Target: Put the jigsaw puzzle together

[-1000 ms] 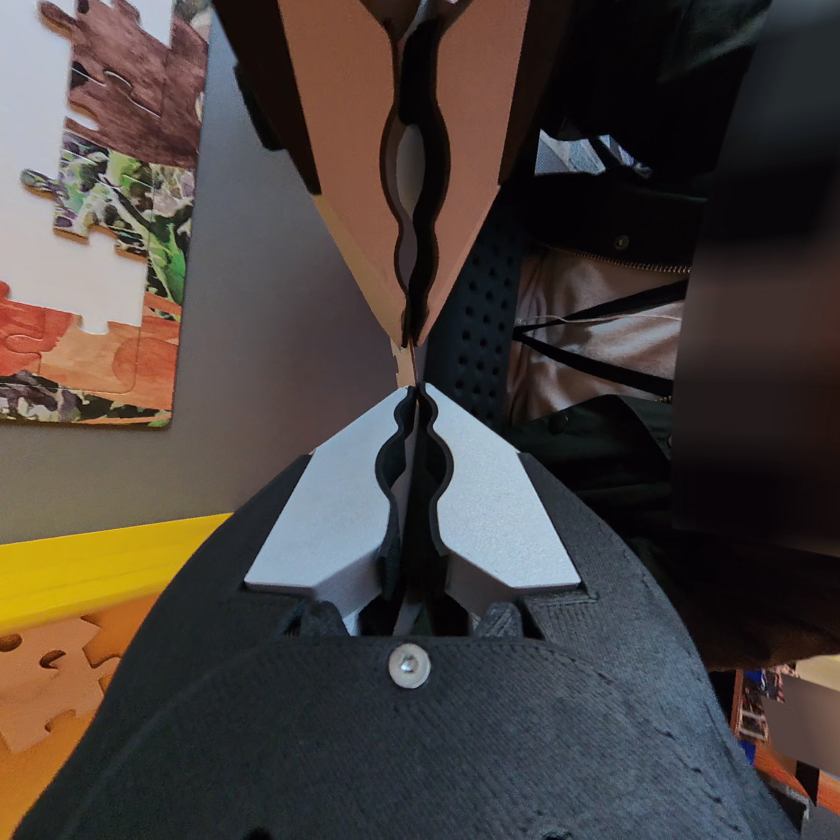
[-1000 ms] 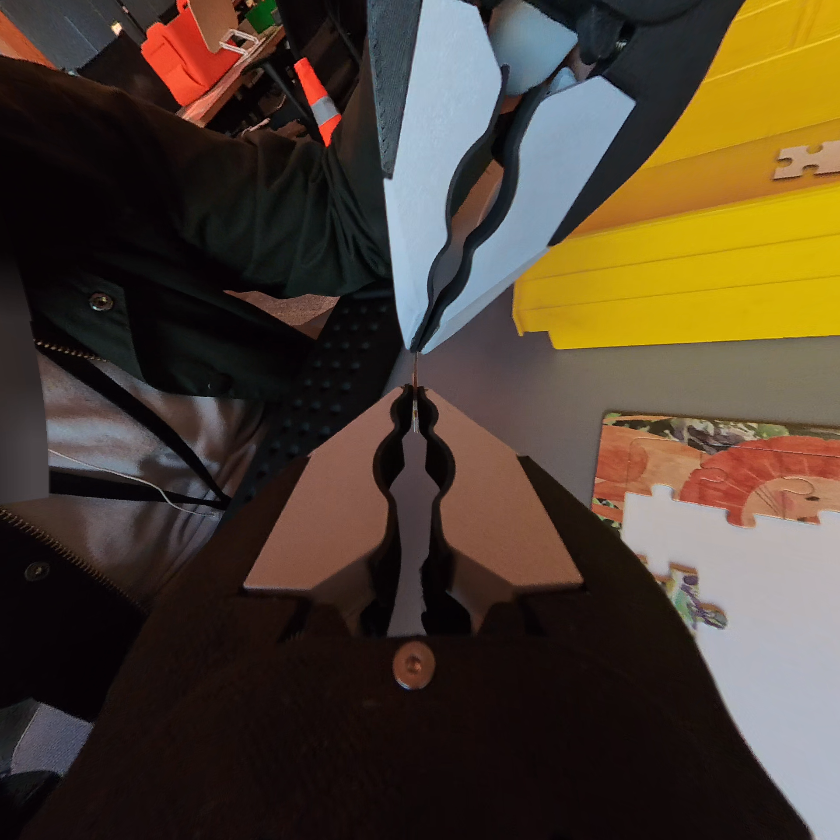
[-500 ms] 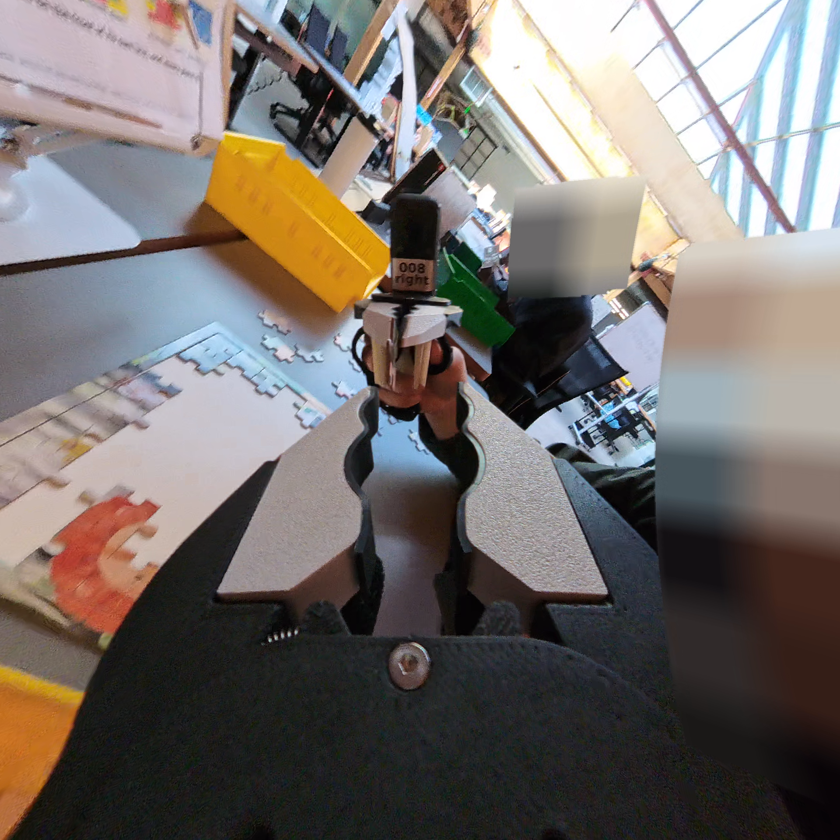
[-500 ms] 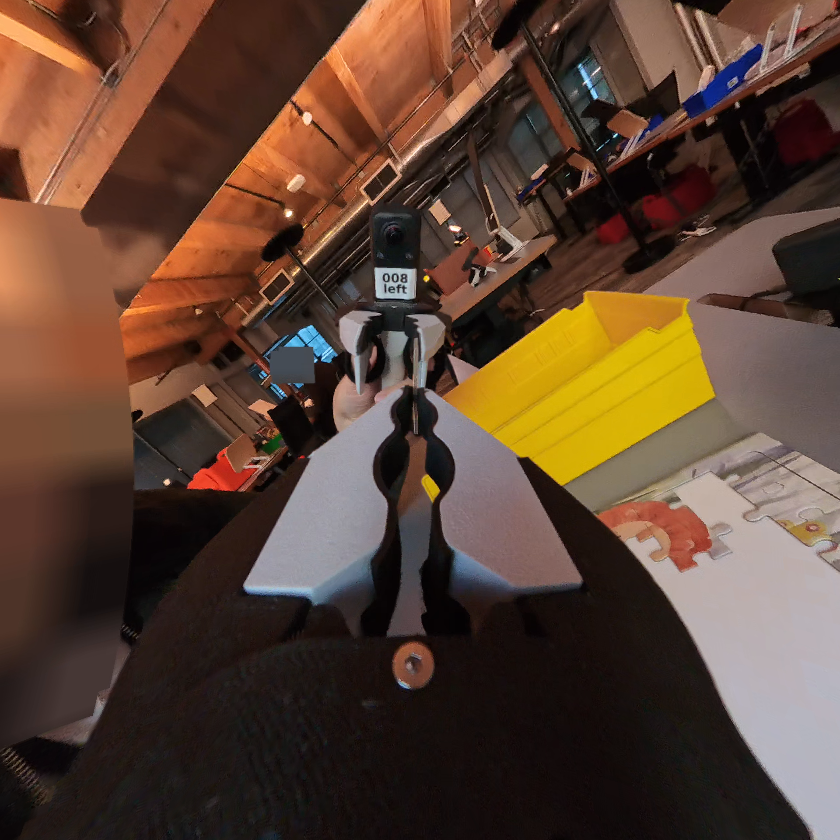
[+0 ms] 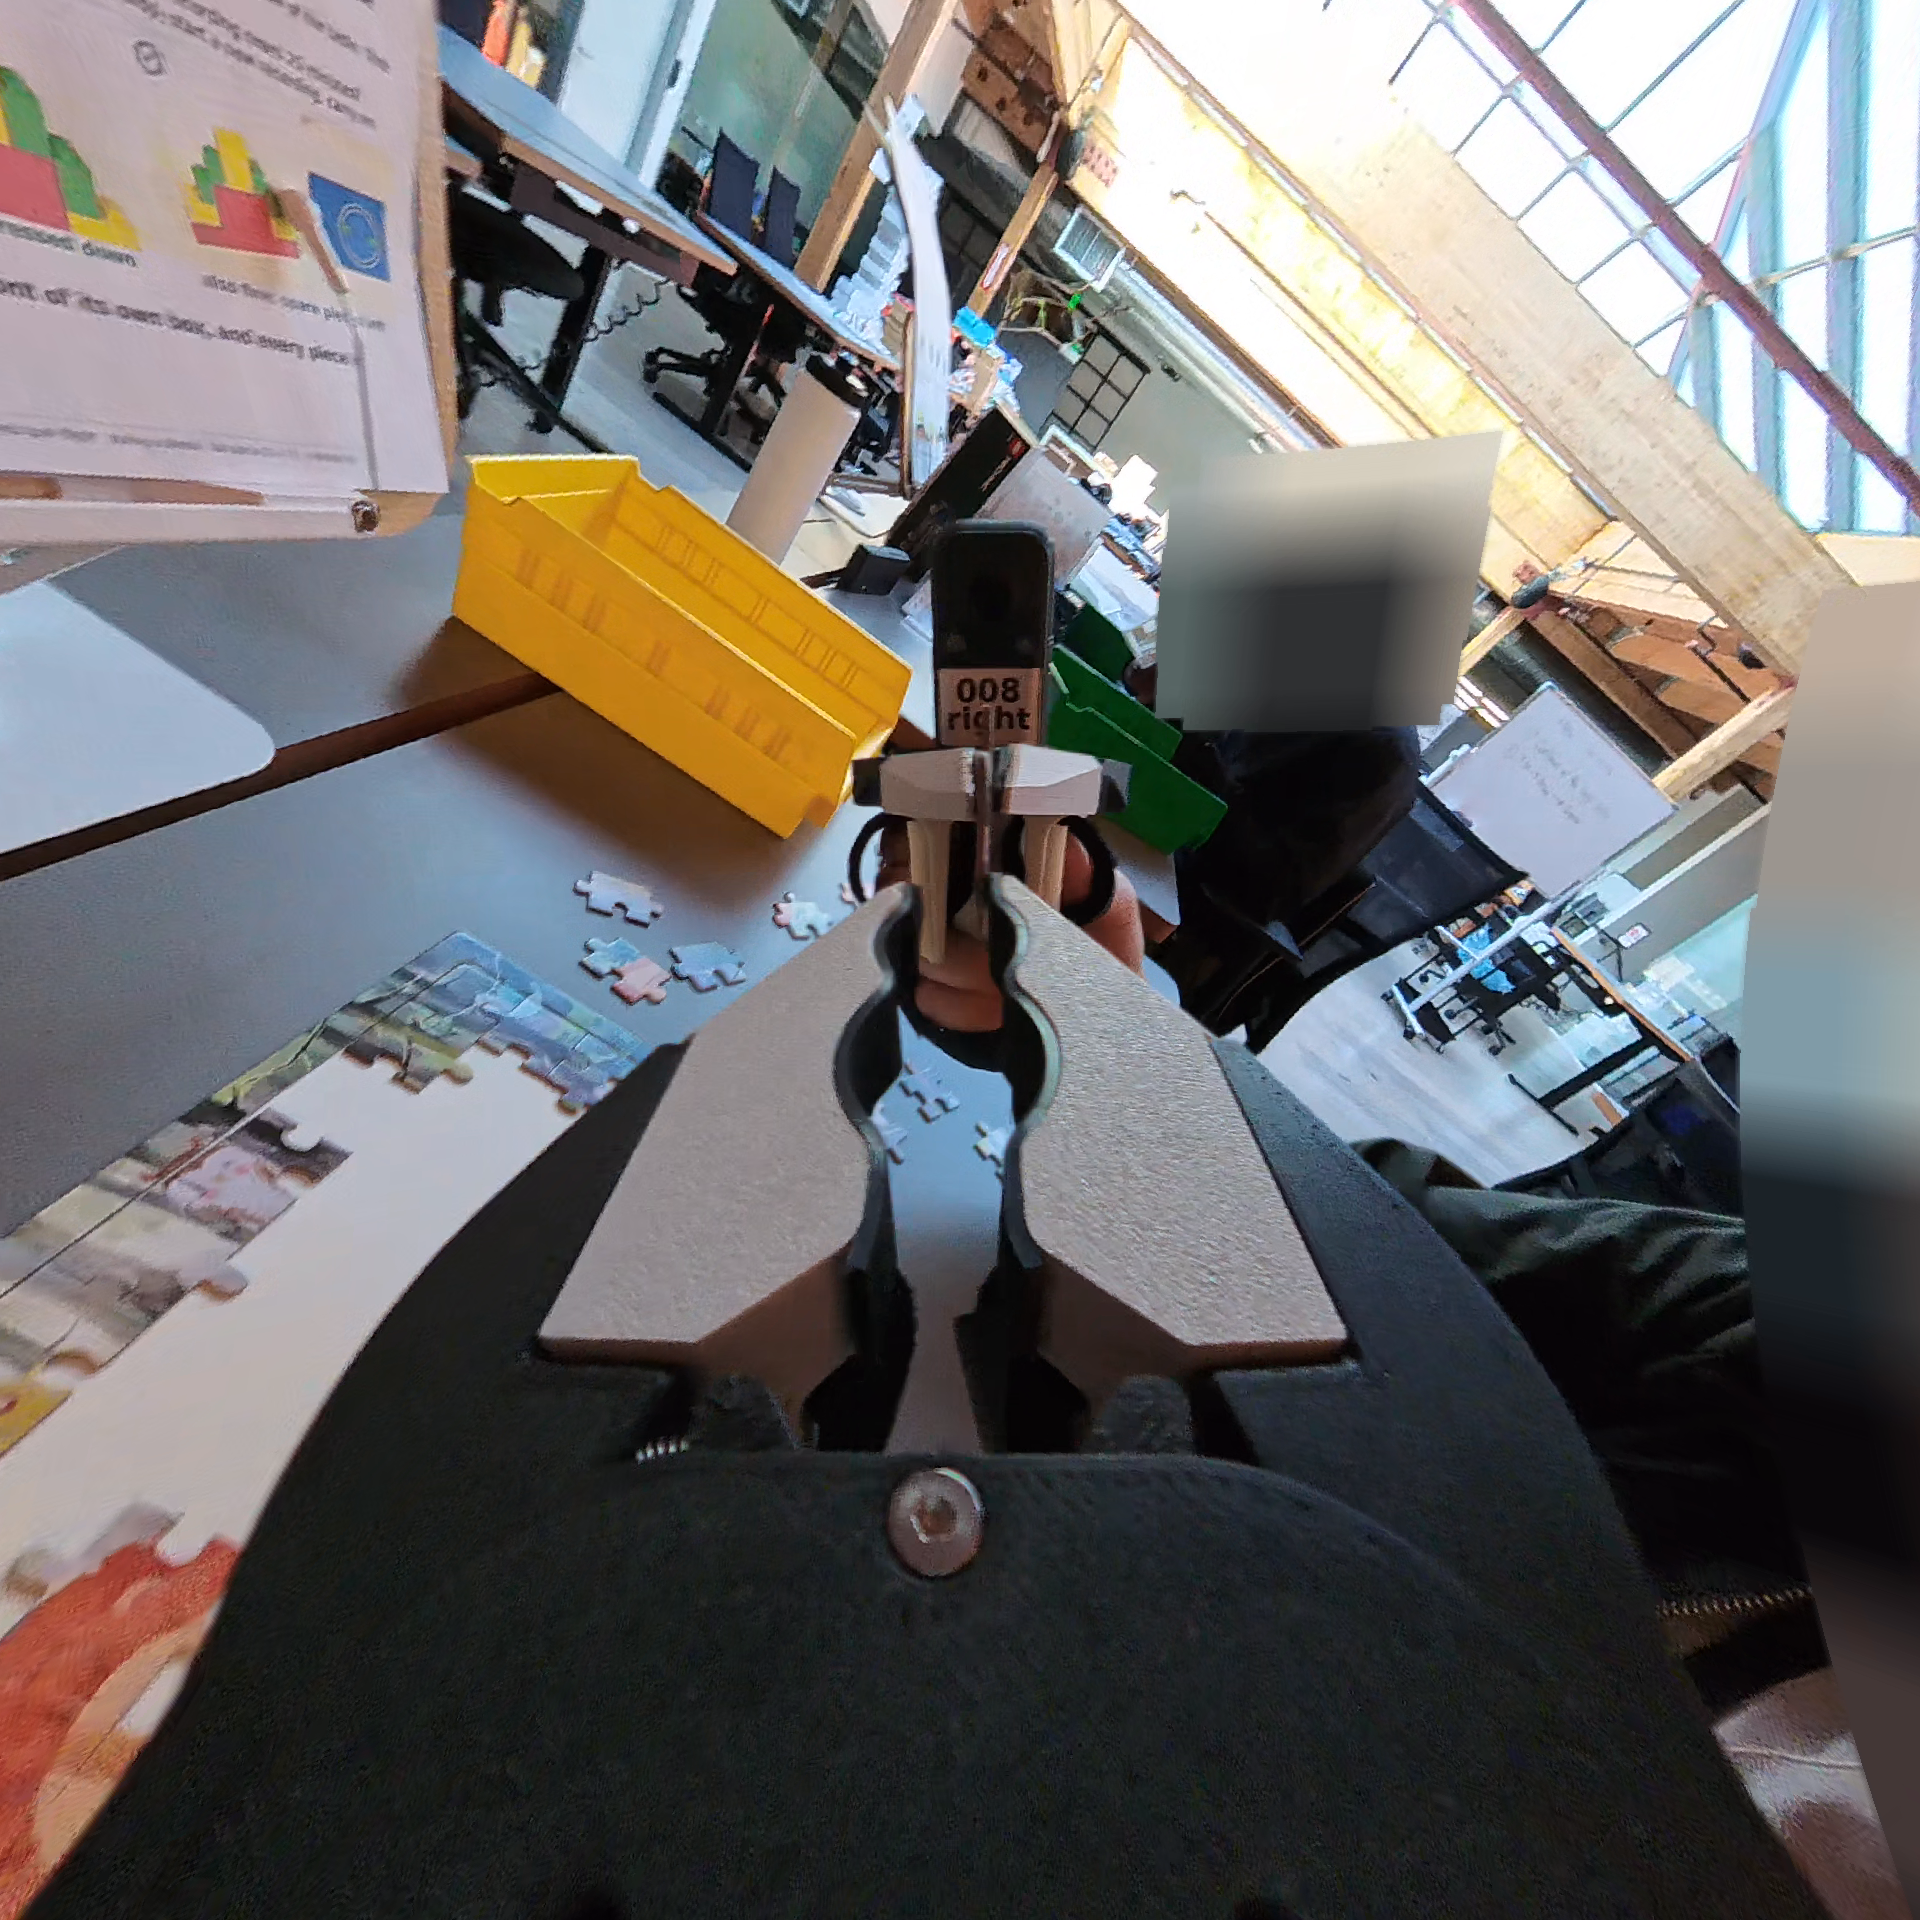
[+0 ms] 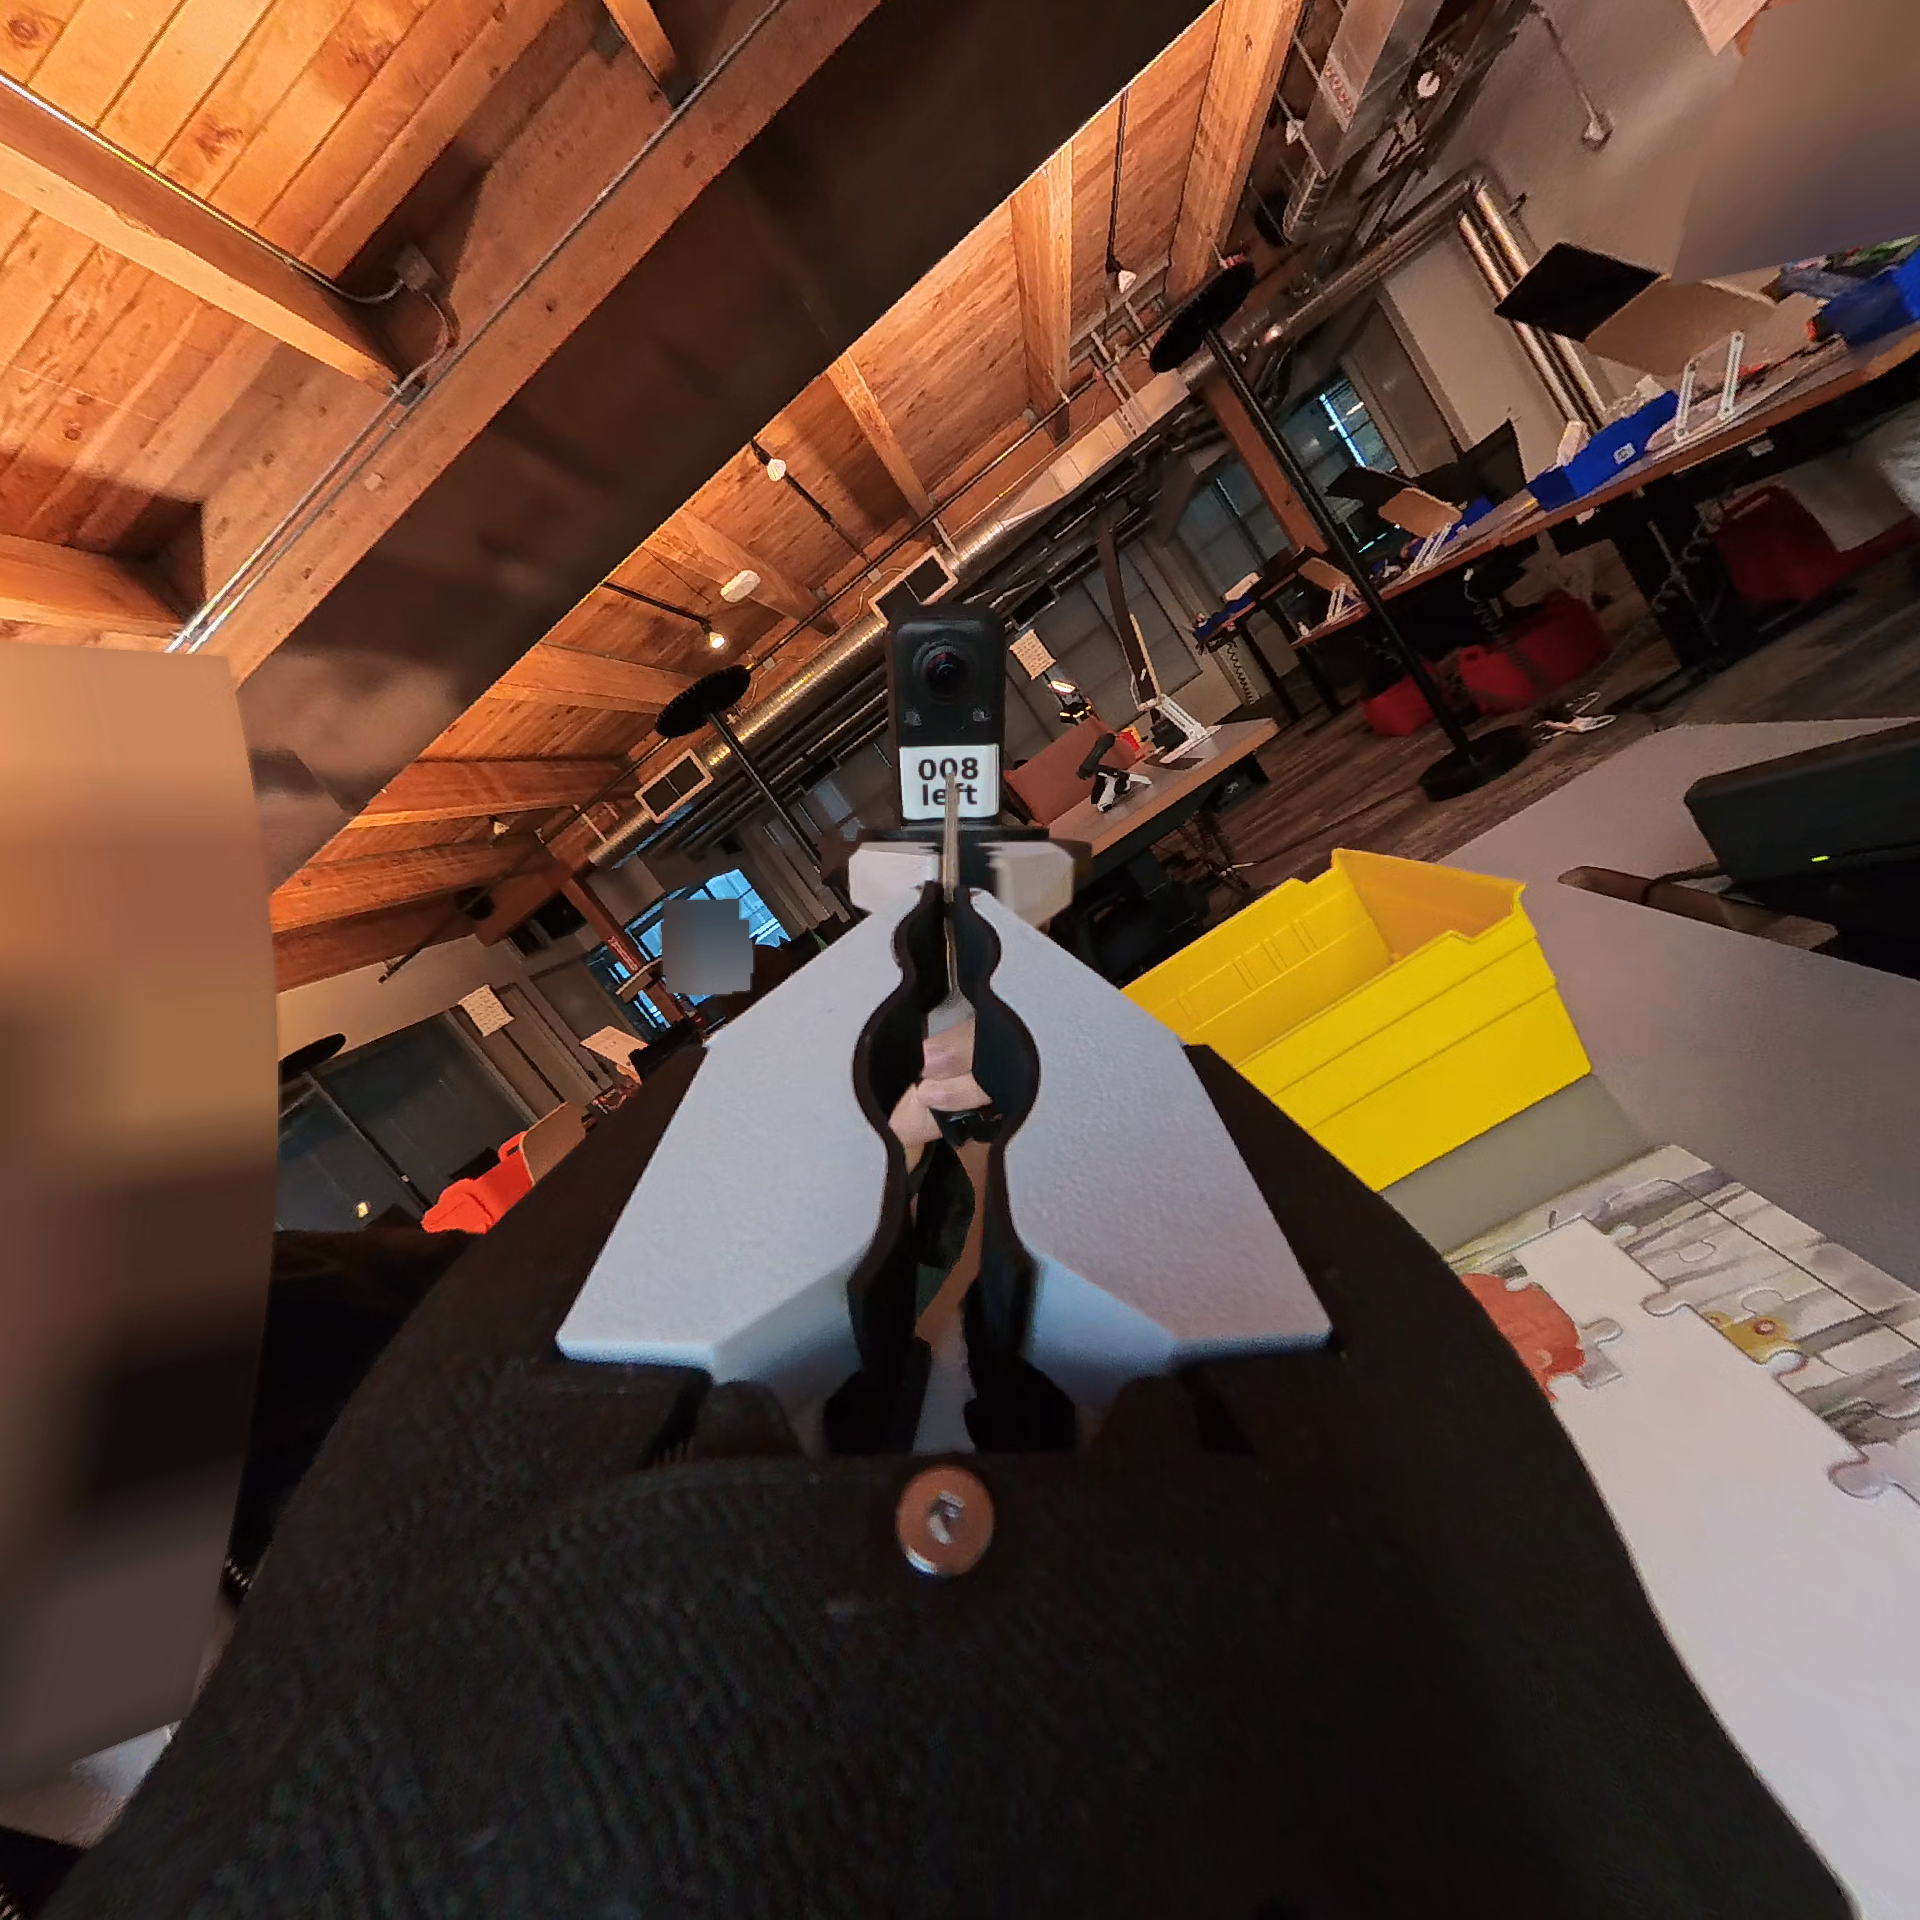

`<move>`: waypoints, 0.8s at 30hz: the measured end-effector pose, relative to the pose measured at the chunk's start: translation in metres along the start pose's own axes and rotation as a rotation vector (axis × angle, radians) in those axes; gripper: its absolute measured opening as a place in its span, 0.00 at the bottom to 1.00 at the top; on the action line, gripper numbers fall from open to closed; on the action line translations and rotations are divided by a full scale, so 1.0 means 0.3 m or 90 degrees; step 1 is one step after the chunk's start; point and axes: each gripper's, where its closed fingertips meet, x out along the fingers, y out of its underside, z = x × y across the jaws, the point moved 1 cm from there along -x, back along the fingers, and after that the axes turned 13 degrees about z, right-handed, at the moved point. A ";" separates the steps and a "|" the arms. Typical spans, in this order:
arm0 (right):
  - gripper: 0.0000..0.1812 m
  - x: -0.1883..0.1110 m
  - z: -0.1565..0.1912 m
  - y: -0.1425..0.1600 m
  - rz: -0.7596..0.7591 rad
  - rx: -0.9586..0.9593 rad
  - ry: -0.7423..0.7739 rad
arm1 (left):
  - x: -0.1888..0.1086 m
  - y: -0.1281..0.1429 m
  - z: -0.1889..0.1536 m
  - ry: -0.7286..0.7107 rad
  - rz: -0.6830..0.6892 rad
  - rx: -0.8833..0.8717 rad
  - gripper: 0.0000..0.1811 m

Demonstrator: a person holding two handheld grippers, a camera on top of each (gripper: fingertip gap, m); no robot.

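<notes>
My right gripper [image 6: 948, 902] is shut on a thin puzzle piece [image 6: 951, 847], seen edge-on and sticking up past the tips. In the left wrist view the right gripper [image 5: 982, 792] faces me, held in a hand, with the piece [image 5: 980, 862] between its fingers. My left gripper [image 5: 954, 902] is open by a narrow gap and empty, raised above the table. Its fingers [image 6: 1031, 875] show beyond the right tips. The partly built jigsaw [image 5: 343, 1164] lies lower left, with its white middle bare. It also shows in the right wrist view [image 6: 1714, 1382].
Loose pieces [image 5: 665, 961] lie on the grey table [image 5: 312, 883] past the jigsaw. A yellow bin [image 5: 665, 634] stands behind them, and another yellow bin [image 6: 1382, 1029] near the jigsaw. Green bins [image 5: 1127, 748] sit farther back. A person's dark sleeve [image 5: 1610, 1351] is on the right. Left and right tips are no more than a few centimetres apart.
A second ago both grippers pinched the piece tip to tip. The left one let go, the two drew apart and tilted up, and the left jaws have since narrowed.
</notes>
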 end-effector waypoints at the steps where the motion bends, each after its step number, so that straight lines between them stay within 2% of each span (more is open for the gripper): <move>1: 0.00 -0.012 -0.002 -0.002 0.006 -0.003 0.004 | 0.013 -0.006 -0.010 0.011 -0.004 0.006 0.00; 3: 0.00 -0.031 -0.004 0.030 0.074 -0.009 -0.001 | 0.031 -0.020 -0.010 0.009 -0.011 0.008 0.00; 5: 0.01 -0.060 -0.009 0.105 0.210 -0.034 0.010 | 0.073 -0.006 -0.005 0.011 0.014 0.003 0.00; 7: 0.02 -0.131 -0.050 0.129 0.273 -0.101 0.100 | 0.138 0.035 0.023 -0.004 0.064 -0.005 0.00; 9: 0.14 -0.227 -0.107 0.135 0.314 -0.158 0.219 | 0.215 0.106 0.083 -0.037 0.143 -0.018 0.00; 11: 0.16 -0.332 -0.170 0.147 0.357 -0.193 0.327 | 0.298 0.192 0.159 -0.058 0.233 -0.051 0.00; 13: 0.15 -0.414 -0.226 0.173 0.393 -0.181 0.391 | 0.373 0.270 0.234 -0.061 0.303 -0.109 0.00; 18: 0.13 -0.500 -0.362 0.296 0.482 -0.063 0.442 | 0.496 0.336 0.321 0.012 0.317 -0.252 0.00; 22: 0.13 -0.483 -0.417 0.351 0.487 0.005 0.408 | 0.527 0.365 0.373 0.012 0.319 -0.278 0.00; 24: 0.19 -0.465 -0.413 0.375 0.502 -0.005 0.370 | 0.531 0.379 0.385 0.016 0.323 -0.278 0.00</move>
